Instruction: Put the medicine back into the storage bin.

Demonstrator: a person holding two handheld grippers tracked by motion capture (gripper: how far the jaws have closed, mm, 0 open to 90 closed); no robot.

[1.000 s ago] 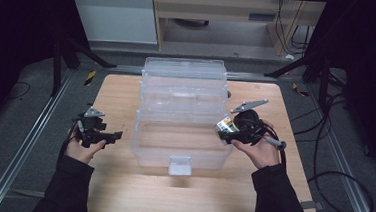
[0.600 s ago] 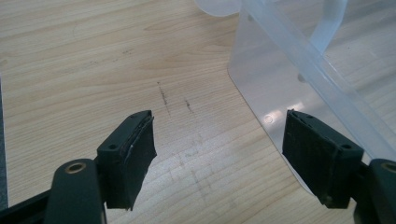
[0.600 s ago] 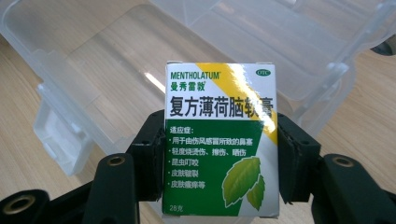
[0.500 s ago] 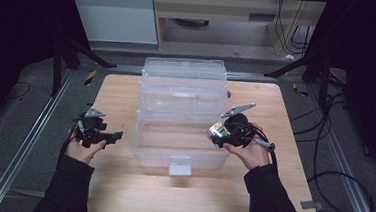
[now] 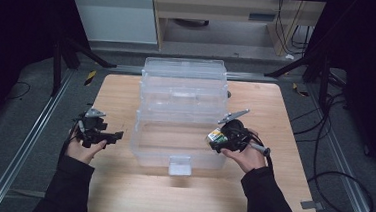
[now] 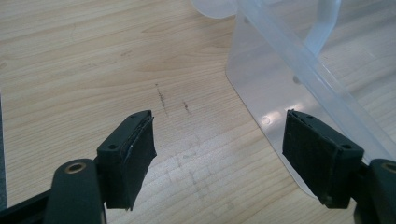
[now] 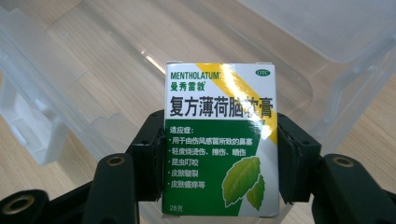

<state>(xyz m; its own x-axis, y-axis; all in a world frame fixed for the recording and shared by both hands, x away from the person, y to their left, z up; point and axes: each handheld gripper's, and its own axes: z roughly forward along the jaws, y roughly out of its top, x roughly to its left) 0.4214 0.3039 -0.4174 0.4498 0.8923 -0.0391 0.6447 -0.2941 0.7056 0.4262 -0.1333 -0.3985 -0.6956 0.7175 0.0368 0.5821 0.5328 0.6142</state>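
Observation:
My right gripper [image 7: 215, 154] is shut on a small white-and-green Mentholatum box [image 7: 222, 140], its pads pressing both sides. In the high view that box [image 5: 215, 137] hangs over the right rim of the front compartment of a clear plastic bin [image 5: 180, 115], with the right gripper [image 5: 222, 140] just above the rim. My left gripper [image 5: 115, 136] rests to the left of the bin, held low over the wooden table [image 5: 115, 186]. In the left gripper view its jaws stand wide apart with nothing between them, and the bin's corner [image 6: 280, 79] lies just ahead.
The bin has a white latch [image 5: 180, 165] at its front and stepped clear tiers behind. Bare table lies in front and to both sides. Cables [image 5: 323, 145] trail off the right edge, and metal rails [image 5: 28, 140] flank the table.
My right hand has sunk and shifted left, bringing the box from beside the bin to over its front compartment's rim. The left hand has stayed put.

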